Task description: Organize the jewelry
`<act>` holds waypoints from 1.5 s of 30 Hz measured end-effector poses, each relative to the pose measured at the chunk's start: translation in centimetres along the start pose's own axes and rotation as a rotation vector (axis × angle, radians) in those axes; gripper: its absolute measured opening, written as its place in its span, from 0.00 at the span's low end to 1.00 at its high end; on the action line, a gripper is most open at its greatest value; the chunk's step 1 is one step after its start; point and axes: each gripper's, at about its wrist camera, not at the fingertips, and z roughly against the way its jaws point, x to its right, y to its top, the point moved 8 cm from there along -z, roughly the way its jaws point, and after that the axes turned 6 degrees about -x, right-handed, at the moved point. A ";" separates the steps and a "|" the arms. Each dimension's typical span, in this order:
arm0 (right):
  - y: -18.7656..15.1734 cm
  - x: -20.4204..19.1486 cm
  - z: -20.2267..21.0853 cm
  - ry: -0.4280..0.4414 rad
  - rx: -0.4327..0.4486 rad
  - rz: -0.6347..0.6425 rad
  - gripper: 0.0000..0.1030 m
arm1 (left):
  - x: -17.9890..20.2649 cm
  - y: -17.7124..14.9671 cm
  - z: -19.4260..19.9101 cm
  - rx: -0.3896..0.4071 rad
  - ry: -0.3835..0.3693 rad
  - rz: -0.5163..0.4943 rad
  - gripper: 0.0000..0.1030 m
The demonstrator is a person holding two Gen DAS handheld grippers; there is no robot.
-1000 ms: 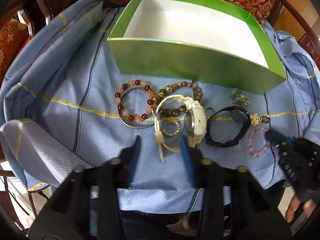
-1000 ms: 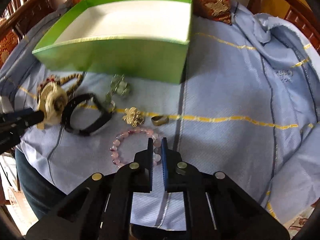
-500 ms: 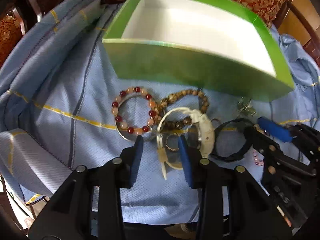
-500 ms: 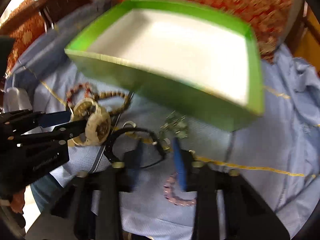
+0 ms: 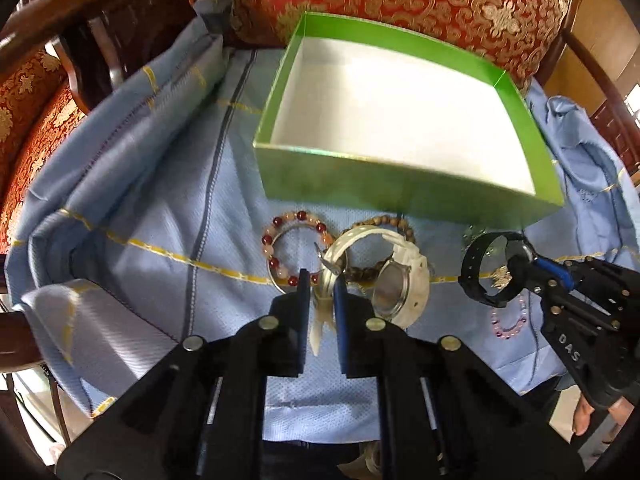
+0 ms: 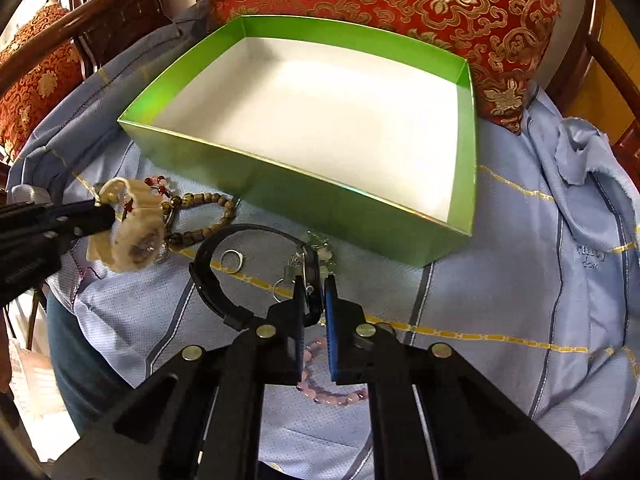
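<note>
My left gripper is shut on the strap of a white watch and holds it above the blue cloth; the white watch also shows in the right wrist view. My right gripper is shut on a black watch, lifted off the cloth; it also shows in the left wrist view. An open green box with a white inside stands behind, with nothing in it. A red-bead bracelet, a brown-bead bracelet and a pink-bead bracelet lie on the cloth.
A silver ring and small metal charms lie near the box's front wall. A red and gold cushion sits behind the box. Wooden chair arms frame the rumpled blue cloth.
Both grippers have closed, the left on the white watch, the right on the black watch, and both watches have been lifted off the cloth toward the box.
</note>
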 end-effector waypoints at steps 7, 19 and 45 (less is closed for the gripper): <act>4.3 2.0 5.2 0.037 0.143 -0.041 0.09 | 1.0 3.9 5.6 0.123 -0.056 -0.025 0.12; 9.4 5.1 -2.2 -0.039 0.057 -0.128 0.14 | 2.5 12.8 -1.9 0.073 -0.021 -0.007 0.14; 1.9 -1.6 -6.0 0.064 -0.042 0.075 0.40 | -2.8 1.9 -6.1 -0.047 0.029 0.056 0.31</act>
